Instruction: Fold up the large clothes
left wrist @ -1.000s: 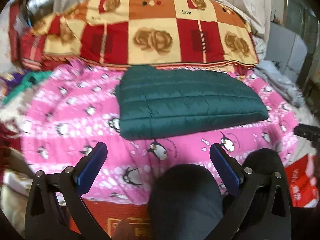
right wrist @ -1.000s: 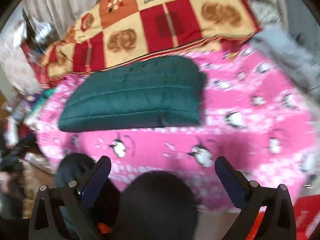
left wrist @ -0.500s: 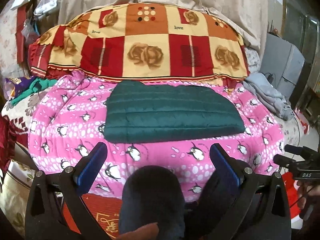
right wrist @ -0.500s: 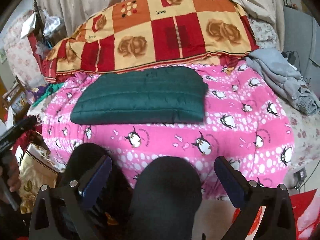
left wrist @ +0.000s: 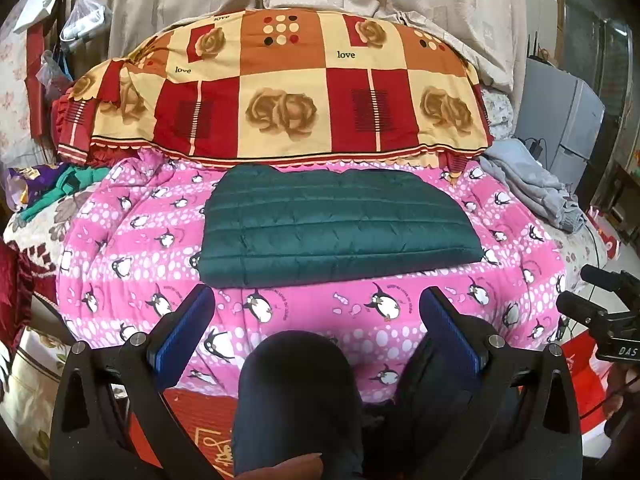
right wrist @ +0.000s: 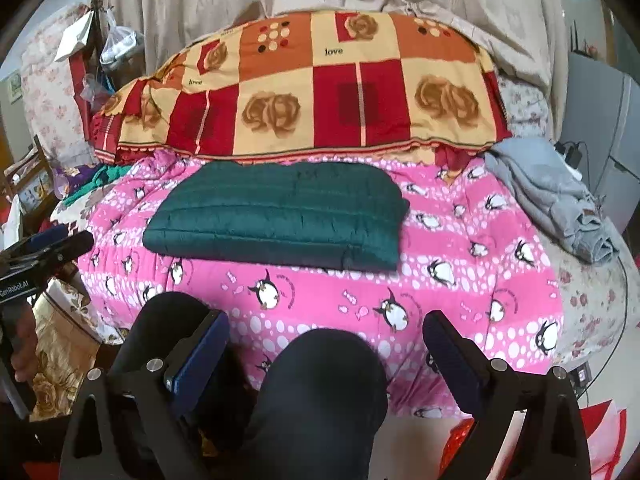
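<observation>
green quilted jacket (left wrist: 336, 224) lies folded on the penguin blanket (left wrist: 360, 308).

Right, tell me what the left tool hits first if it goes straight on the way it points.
Probably the pink penguin blanket: the open left tool aims down at its near edge, just short of the folded green jacket. The person's knee sits low between the fingers; depth is unclear.

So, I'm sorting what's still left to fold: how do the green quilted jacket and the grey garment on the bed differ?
The green quilted jacket is folded into a flat, neat-edged rectangle; the grey garment lies crumpled in a loose heap. The jacket sits mid-bed on the pink penguin blanket; the grey one is off at the bed's right edge. The jacket is puffy with stitched rows; the grey one looks soft and plain. Neither is held by a gripper.
</observation>
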The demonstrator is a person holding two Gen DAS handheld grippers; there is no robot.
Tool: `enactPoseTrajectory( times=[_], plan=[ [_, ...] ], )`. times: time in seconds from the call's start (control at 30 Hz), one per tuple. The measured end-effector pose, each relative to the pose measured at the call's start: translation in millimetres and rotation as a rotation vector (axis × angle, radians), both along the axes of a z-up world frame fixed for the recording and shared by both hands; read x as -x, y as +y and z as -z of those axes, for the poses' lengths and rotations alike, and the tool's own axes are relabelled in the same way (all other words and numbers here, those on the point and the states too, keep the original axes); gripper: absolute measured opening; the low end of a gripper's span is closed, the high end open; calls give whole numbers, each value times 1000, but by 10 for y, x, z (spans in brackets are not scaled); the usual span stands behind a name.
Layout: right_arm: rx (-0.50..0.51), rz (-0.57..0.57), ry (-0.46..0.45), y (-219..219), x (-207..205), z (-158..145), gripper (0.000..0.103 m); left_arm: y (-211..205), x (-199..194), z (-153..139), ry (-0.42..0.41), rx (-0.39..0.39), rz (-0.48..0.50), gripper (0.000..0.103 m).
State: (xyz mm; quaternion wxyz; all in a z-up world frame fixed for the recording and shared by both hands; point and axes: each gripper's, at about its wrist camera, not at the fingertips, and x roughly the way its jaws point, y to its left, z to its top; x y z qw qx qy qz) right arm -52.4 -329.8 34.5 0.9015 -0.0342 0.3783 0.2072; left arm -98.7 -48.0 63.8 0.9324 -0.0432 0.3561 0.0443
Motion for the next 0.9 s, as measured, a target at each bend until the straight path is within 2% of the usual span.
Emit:
enactPoseTrajectory(
  times=[0.7, 0.83, 0.9],
  plan=[
    [-33, -31, -20, 69, 19, -50, 96, 94, -15, 119, 20, 24, -22, 103],
    [-71, -51, 36, 173, -145, 122, 96, 238, 13, 175, 27, 38, -64, 103],
    [-66, -59, 96, 277, -290, 251, 88, 347, 60, 203, 22, 53, -95, 103]
  ],
)
